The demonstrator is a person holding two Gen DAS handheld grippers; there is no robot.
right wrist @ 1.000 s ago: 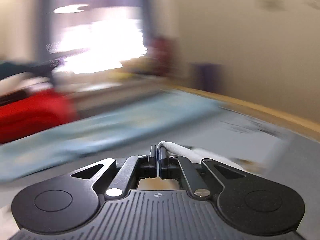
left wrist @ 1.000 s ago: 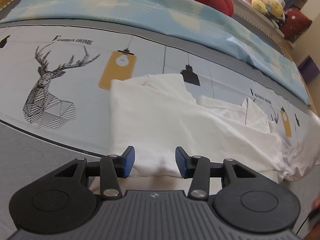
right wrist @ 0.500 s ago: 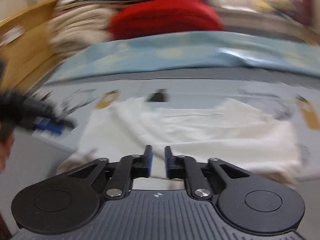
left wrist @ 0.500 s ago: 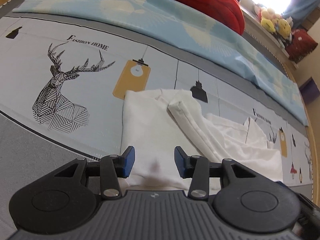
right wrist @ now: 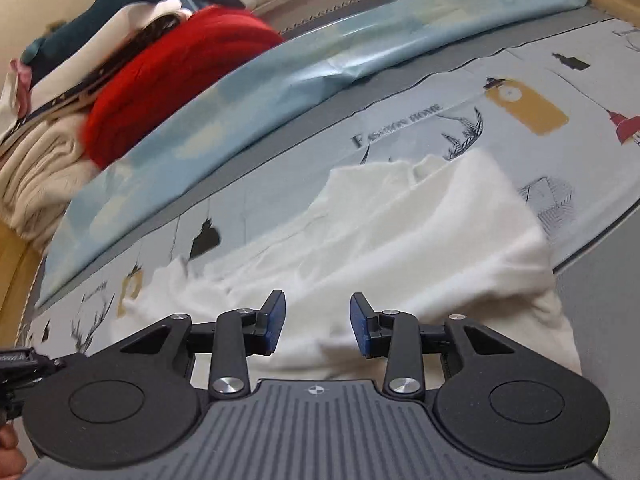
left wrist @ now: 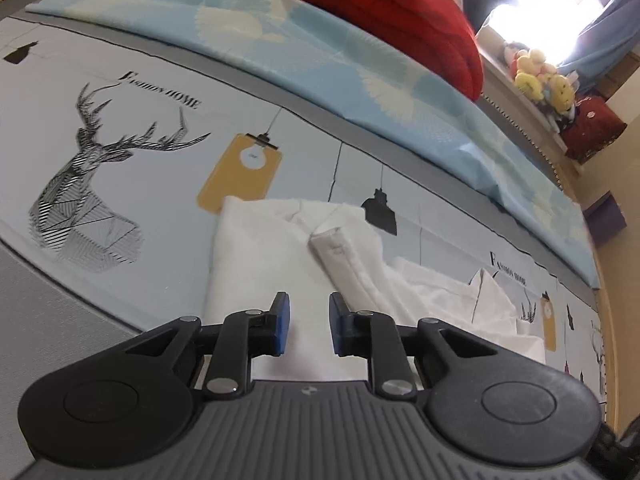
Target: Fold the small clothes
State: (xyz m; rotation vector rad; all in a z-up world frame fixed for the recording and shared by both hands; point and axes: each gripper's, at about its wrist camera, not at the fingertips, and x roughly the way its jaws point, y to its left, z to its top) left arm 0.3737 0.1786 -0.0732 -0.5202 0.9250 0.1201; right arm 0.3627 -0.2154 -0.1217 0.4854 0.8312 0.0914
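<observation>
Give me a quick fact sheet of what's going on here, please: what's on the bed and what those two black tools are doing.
garment: white shirt, partly folded, one sleeve laid across it
surface: printed bed sheet with deer and lamp pictures
left gripper: open, fingers over the shirt's near edge, holding nothing
right gripper: open, over the shirt's hem, holding nothing
background: red blanket, light blue quilt, plush toys

Flat printed bedsheet [left wrist: 120,208] lies bare left of the rumpled white cotton garment [left wrist: 260,256]. Behind it, the folded pale-blue patterned blanket [left wrist: 320,64] and bulky red quilted duvet [left wrist: 400,12] block the far side.
</observation>
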